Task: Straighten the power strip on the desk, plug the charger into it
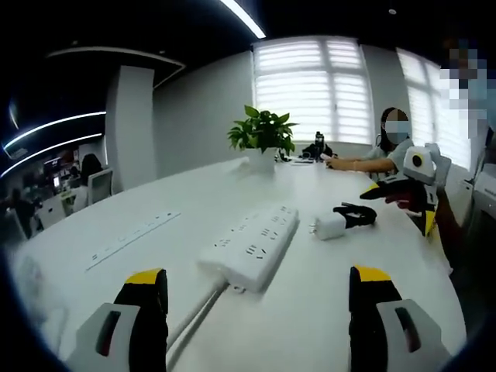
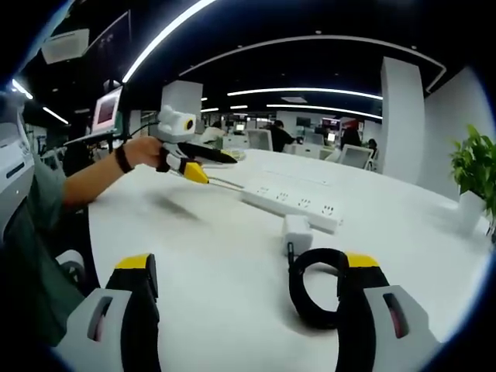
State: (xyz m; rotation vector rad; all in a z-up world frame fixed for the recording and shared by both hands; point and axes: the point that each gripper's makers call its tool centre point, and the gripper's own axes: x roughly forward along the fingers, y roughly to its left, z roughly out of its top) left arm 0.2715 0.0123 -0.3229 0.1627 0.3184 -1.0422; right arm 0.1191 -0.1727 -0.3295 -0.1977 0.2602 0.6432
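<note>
Both my grippers hover over the white desk (image 1: 116, 225) with jaws spread and nothing between them.

Nearest in the left gripper view, my left gripper (image 1: 260, 298) stands released just short of the white power strip (image 1: 252, 244), which lies at a slant on the desk with its cable (image 1: 194, 314) running back between the jaws. Beyond the strip rests the white charger (image 1: 329, 226), touching its coiled black cord (image 1: 358, 213). My right gripper (image 2: 248, 283) is also unclenched, and that black cord loop (image 2: 314, 287) lies against its right jaw, with the charger just past it. A potted plant (image 1: 262, 136) stands farther along the desk.
</note>
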